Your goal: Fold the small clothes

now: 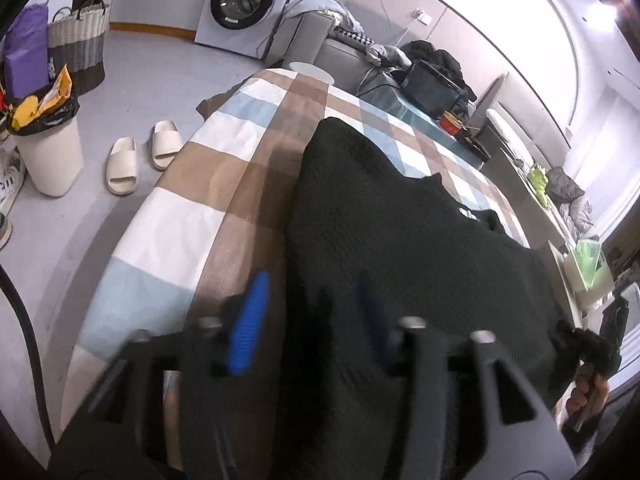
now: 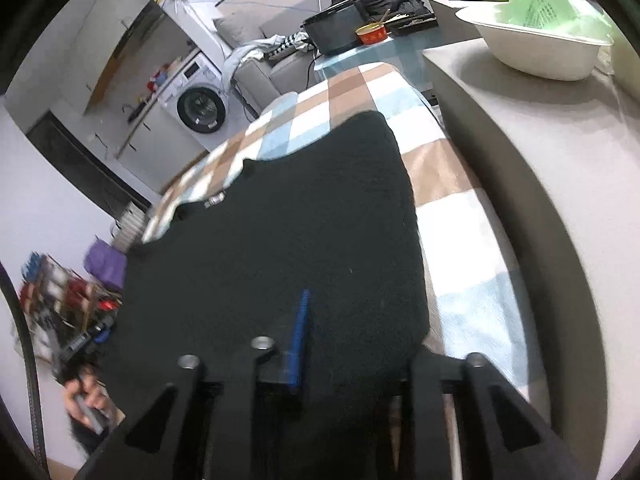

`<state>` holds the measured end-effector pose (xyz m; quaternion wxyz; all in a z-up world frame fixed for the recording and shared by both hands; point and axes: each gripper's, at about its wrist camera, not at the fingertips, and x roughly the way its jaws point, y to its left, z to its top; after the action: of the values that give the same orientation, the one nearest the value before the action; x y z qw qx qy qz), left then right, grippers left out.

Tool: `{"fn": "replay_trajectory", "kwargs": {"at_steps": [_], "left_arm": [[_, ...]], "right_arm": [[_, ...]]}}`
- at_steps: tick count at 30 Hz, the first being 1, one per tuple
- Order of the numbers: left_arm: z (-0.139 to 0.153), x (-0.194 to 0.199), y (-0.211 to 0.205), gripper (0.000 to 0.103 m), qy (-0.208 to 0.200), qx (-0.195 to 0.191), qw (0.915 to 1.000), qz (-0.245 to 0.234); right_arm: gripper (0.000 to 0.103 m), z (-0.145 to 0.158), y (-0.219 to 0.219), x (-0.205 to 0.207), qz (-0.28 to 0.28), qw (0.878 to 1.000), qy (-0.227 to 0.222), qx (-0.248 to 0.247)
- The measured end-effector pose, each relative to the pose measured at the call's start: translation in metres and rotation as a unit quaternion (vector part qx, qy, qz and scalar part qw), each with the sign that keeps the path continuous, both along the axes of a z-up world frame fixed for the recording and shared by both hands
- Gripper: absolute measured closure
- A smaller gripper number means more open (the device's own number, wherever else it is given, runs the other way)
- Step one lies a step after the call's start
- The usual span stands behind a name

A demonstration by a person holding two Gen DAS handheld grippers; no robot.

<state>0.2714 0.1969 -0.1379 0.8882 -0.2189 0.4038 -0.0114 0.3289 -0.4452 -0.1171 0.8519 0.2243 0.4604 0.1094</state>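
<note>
Both wrist cameras sit low and close over the dark garment (image 1: 400, 232) on the checked cloth (image 1: 180, 208). The left looks along its left edge, the right along its right edge; the 2 views share garment, cloth and washing machine (image 1: 244, 0)

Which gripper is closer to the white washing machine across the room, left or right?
Left, though only as a judgement. The washing machine appears larger from the left gripper than the same machine does from the right gripper. Both sit at the dark garment's near edge.
</note>
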Motion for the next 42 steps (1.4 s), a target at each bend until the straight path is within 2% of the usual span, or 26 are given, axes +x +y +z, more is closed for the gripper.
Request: {"fn": "replay_trajectory", "kwargs": {"at_steps": [5,7,8,9,10,11,12,13,15,17,20,22,24,26,27,29,31,36,38,39,40,42], "left_arm": [[-0.008,0.028,-0.008,0.056,0.031,-0.007,0.9995,-0.008],[-0.008,0.033,-0.013,0.060,0.035,-0.006,0.9992,-0.017],[-0.007,0.035,-0.016,0.063,0.034,-0.001,0.9992,-0.021],[-0.006,0.036,-0.018,0.074,0.032,0.005,0.9992,-0.023],[-0.005,0.037,-0.021,0.087,0.028,0.012,0.9991,-0.029],[-0.003,0.037,-0.022,0.093,0.023,0.020,0.9991,-0.030],[0.000,0.037,-0.023,0.099,0.017,0.030,0.9989,-0.030],[0.003,0.036,-0.023,0.101,0.010,0.036,0.9989,-0.030],[0.009,0.032,-0.022,0.102,-0.008,0.039,0.9986,-0.035],[0.016,0.027,-0.019,0.102,-0.023,0.046,0.9979,-0.038],[0.020,0.024,-0.015,0.102,-0.030,0.068,0.9964,-0.039],[0.014,0.027,-0.014,0.102,-0.014,0.077,0.9962,-0.038],[0.008,0.029,-0.014,0.102,0.001,0.075,0.9961,-0.045],[0.007,0.031,-0.015,0.101,0.008,0.071,0.9963,-0.046],[0.008,0.033,-0.016,0.099,0.009,0.065,0.9967,-0.049],[0.010,0.038,-0.016,0.084,0.016,0.053,0.9970,-0.054],[0.011,0.044,-0.017,0.063,0.015,0.048,0.9974,-0.051],[0.006,0.067,-0.019,0.062,0.031,0.034,0.9979,-0.045],[0.002,0.075,-0.018,0.074,0.033,0.025,0.9984,-0.040],[0.001,0.076,-0.019,0.091,0.031,0.024,0.9984,-0.040],[0.003,0.077,-0.019,0.097,0.026,0.025,0.9984,-0.043],[0.009,0.076,-0.018,0.101,0.008,0.026,0.9988,-0.041]], "right_arm": [[0.074,0.002,0.008,0.019,0.001,1.000,0.005,-0.005],[0.074,0.000,0.009,0.022,-0.002,1.000,0.013,-0.012],[0.074,0.000,0.008,0.024,0.001,1.000,0.013,-0.010],[0.074,0.002,0.009,0.026,0.002,1.000,0.013,-0.015],[0.078,0.003,0.010,0.027,0.007,1.000,0.010,-0.022],[0.082,0.005,0.011,0.027,0.010,1.000,0.004,-0.029],[0.091,0.007,0.013,0.026,0.015,0.999,-0.003,-0.037],[0.098,0.011,0.015,0.025,0.026,0.999,-0.012,-0.046],[0.099,0.016,0.015,0.021,0.038,0.998,-0.038,-0.043],[0.100,0.024,0.013,0.017,0.033,0.996,-0.057,-0.064],[0.100,0.011,0.005,0.024,0.006,0.995,-0.004,-0.097],[0.100,-0.003,0.006,0.028,0.001,0.993,0.024,-0.120],[0.098,-0.002,0.008,0.026,0.003,0.992,0.020,-0.124],[0.092,0.001,0.005,0.026,0.003,0.994,0.029,-0.107],[0.089,0.004,0.002,0.027,0.001,0.996,0.028,-0.090],[0.083,0.008,0.000,0.029,-0.003,0.997,0.022,-0.080],[0.076,0.009,0.000,0.033,-0.003,0.997,0.019,-0.071],[0.074,0.006,0.003,0.047,-0.007,0.998,0.021,-0.060],[0.075,0.007,0.006,0.050,-0.005,0.997,0.014,-0.072],[0.083,0.009,0.008,0.051,-0.005,0.997,0.008,-0.080],[0.097,0.013,0.010,0.049,0.001,0.996,-0.007,-0.087],[0.098,0.024,0.011,0.043,0.009,0.995,-0.038,-0.088]]}}
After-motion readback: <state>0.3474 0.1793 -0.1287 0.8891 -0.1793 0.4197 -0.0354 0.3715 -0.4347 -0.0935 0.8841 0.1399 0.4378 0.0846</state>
